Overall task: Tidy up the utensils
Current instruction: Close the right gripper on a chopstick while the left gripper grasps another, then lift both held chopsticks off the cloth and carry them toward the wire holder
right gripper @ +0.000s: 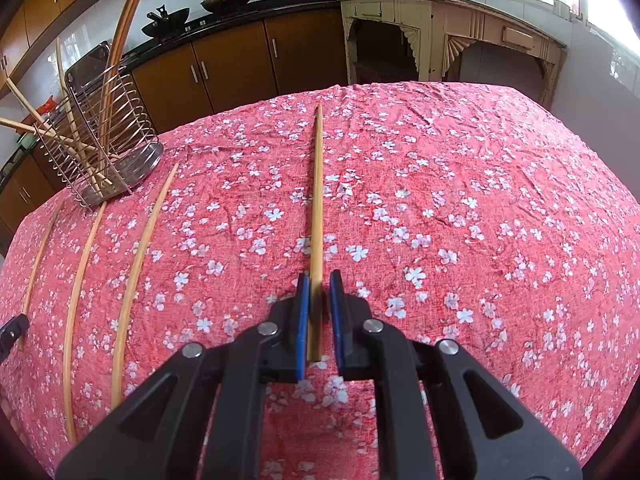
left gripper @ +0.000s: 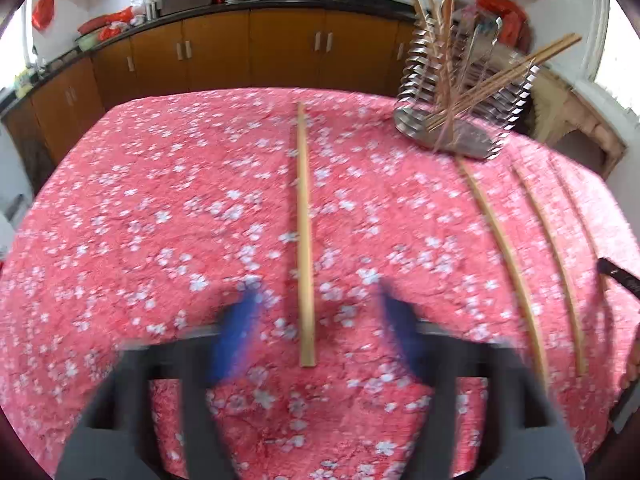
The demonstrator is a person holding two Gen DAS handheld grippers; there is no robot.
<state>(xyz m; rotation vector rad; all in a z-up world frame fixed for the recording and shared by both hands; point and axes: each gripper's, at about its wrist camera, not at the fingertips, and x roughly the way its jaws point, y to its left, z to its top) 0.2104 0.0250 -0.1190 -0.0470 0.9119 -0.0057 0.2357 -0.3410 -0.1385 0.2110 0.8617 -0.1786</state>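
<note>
In the left wrist view my left gripper [left gripper: 316, 300] is open, its blurred blue fingers on either side of the near end of a wooden chopstick [left gripper: 303, 220] lying on the pink floral tablecloth [left gripper: 160, 200]. A wire utensil holder [left gripper: 460, 92] with several chopsticks stands at the far right. In the right wrist view my right gripper [right gripper: 319, 280] has its blue pads nearly closed around the near end of another chopstick [right gripper: 317, 200]; a small gap shows on the right side. The holder [right gripper: 100, 136] stands at the far left there.
Two more chopsticks [left gripper: 508, 256] lie right of the left gripper; three [right gripper: 132, 272] lie left of the right gripper. The round table's edges fall away on all sides. Brown cabinets [left gripper: 248, 48] and a cream side table [right gripper: 440, 32] stand behind.
</note>
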